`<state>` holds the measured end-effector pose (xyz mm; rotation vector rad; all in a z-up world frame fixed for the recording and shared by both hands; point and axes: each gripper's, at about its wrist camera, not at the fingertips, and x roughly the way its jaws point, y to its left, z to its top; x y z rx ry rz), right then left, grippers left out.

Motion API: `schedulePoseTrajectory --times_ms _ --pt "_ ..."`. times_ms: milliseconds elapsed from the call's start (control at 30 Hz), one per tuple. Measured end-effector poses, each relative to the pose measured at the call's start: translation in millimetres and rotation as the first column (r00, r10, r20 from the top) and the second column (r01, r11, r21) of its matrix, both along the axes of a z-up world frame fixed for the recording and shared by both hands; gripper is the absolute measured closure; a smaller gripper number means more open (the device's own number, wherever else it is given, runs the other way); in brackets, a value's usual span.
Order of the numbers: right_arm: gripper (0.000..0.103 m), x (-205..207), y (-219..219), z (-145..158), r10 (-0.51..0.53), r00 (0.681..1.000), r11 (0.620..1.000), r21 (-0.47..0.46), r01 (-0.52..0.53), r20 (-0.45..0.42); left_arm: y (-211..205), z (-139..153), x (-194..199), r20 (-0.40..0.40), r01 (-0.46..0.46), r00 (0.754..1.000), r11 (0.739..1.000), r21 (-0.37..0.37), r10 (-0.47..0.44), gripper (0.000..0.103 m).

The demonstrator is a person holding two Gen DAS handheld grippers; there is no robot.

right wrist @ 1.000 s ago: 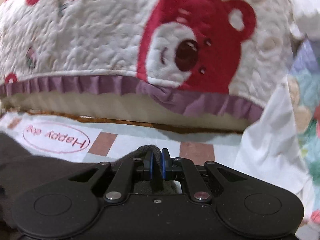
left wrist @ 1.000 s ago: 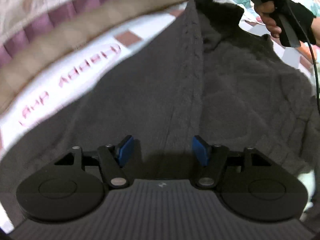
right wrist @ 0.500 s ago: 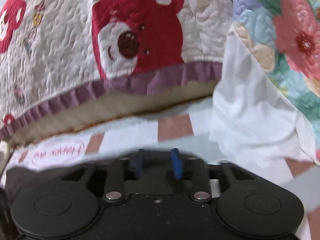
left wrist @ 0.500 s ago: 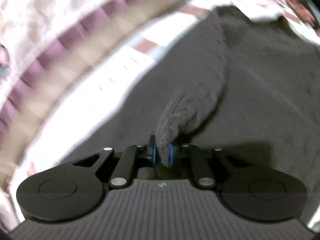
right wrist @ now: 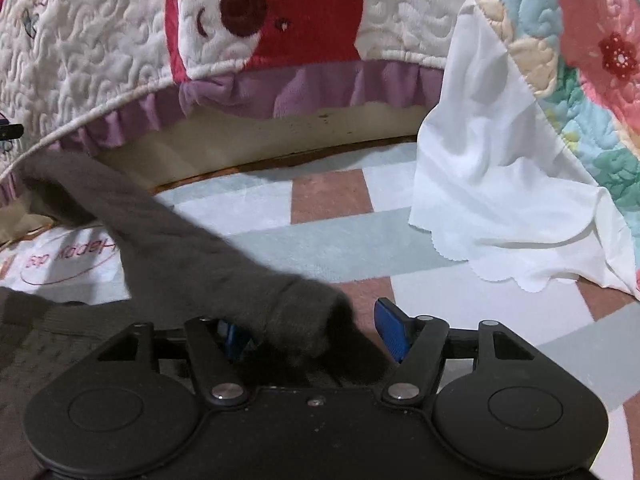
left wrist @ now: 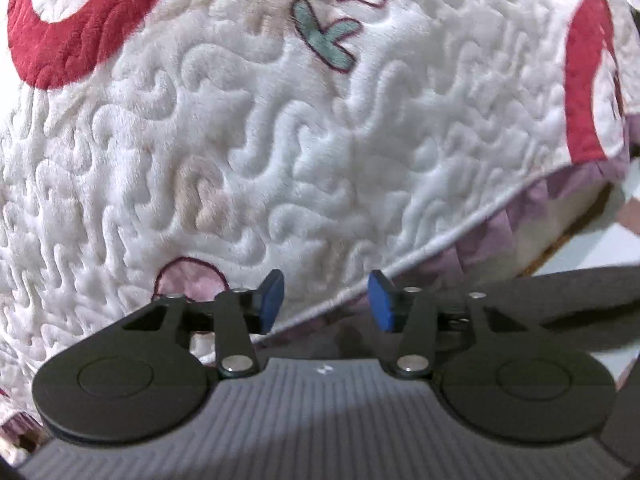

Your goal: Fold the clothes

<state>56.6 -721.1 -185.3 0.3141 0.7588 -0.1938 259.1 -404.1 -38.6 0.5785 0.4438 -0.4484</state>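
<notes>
A dark grey knitted garment [right wrist: 180, 240] lies on a checked mat [right wrist: 328, 248] of pale blue, white and dusty pink, in front of a white quilted cover [right wrist: 100, 48] with a red bear and a purple frill. 1 long strip of the knit – a sleeve or folded edge, it is hard to tell which – runs from the far left down to the right gripper [right wrist: 312, 330]. That gripper's jaws are opening: the blue pads stand wide apart, and the end of the strip rests loosely between them, no longer pinched.

In the left wrist view, the left gripper [left wrist: 326, 300] faces the quilted cover [left wrist: 280, 140]. Its jaws are opening too, part-way apart, with nothing between them. A band of the grey knit [left wrist: 560, 292] shows at the right edge of this view.

The fold seems to be in its early or middle stage – 1 part has just been laid over and let go, while most of the garment is out of view, so its final shape cannot be judged.

No containers are visible. A white scalloped cloth [right wrist: 500, 184] hangs at the right beneath a floral quilt [right wrist: 592, 60].
</notes>
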Motion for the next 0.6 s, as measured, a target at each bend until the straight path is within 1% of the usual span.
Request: schedulePoseTrajectory --times_ms 67,167,200,233,267,300,333,367,400,467,500,533,567,600 --pt "0.033 7.3 -1.6 -5.5 0.015 1.0 1.0 -0.002 -0.015 -0.002 8.2 -11.6 -7.0 -0.069 0.023 0.997 1.0 -0.006 -0.023 0.054" --pt "0.033 19.2 -3.9 -8.9 0.03 0.999 0.999 -0.045 -0.029 0.018 24.8 -34.4 -25.8 -0.155 0.063 0.986 0.998 0.004 -0.062 0.052" --pt "0.039 24.2 -3.9 -9.2 0.044 0.999 0.997 -0.061 -0.043 0.022 30.6 -42.0 -31.0 -0.185 0.075 0.98 0.997 0.002 -0.073 0.052" --pt "0.093 29.4 -3.0 -8.7 0.099 0.995 0.993 -0.062 -0.097 0.029 37.2 -50.0 -37.6 -0.215 0.084 0.973 0.996 -0.002 -0.082 0.052" --pt "0.091 33.5 -1.2 -5.5 0.175 0.984 0.984 -0.055 -0.172 0.04 42.8 -57.7 -45.3 -0.239 0.088 0.967 0.996 -0.005 -0.086 0.052" --pt "0.092 36.1 0.8 -0.6 0.234 0.971 0.971 -0.053 -0.231 0.05 46.9 -63.3 -51.1 -0.253 0.092 0.963 0.996 -0.002 -0.09 0.052" --pt "0.092 36.5 0.9 7.9 0.253 0.965 0.965 -0.087 -0.247 0.066 50.4 -67.9 -56.0 -0.264 0.099 0.96 0.995 0.003 -0.095 0.052" --pt "0.092 35.0 -0.7 19.5 0.236 0.968 0.964 -0.152 -0.221 0.09 54.0 -72.6 -61.0 -0.275 0.105 0.956 0.994 0.007 -0.099 0.052" --pt "0.093 35.1 -5.4 25.3 0.215 0.972 0.965 -0.174 -0.196 0.097 57.3 -76.5 -65.8 -0.283 0.107 0.954 0.994 0.013 -0.099 0.052" --pt "0.091 38.6 -20.5 25.9 0.163 0.983 0.979 -0.139 -0.151 0.078 64.2 -84.8 -73.5 -0.298 0.095 0.951 0.995 0.031 -0.082 0.05" --pt "0.085 40.4 -28.0 26.2 0.137 0.988 0.984 -0.122 -0.128 0.069 68.1 -90.3 -75.2 -0.309 0.081 0.949 0.996 0.044 -0.063 0.049" --pt "0.072 40.4 -30.8 24.0 0.123 0.992 0.987 -0.109 -0.118 0.041 72.4 -94.6 -78.3 -0.322 0.063 0.946 0.997 0.053 -0.042 0.049" --pt "0.066 35.4 -28.5 21.6 0.111 0.994 0.989 -0.103 -0.109 0.015 77.0 -98.4 -81.9 -0.336 0.043 0.942 0.997 0.061 -0.02 0.049" --pt "0.061 24.3 -25.5 22.9 0.087 0.996 0.992 -0.095 -0.086 0.014 83.7 -102.1 -86.5 -0.349 0.029 0.937 0.997 0.067 -0.004 0.049"
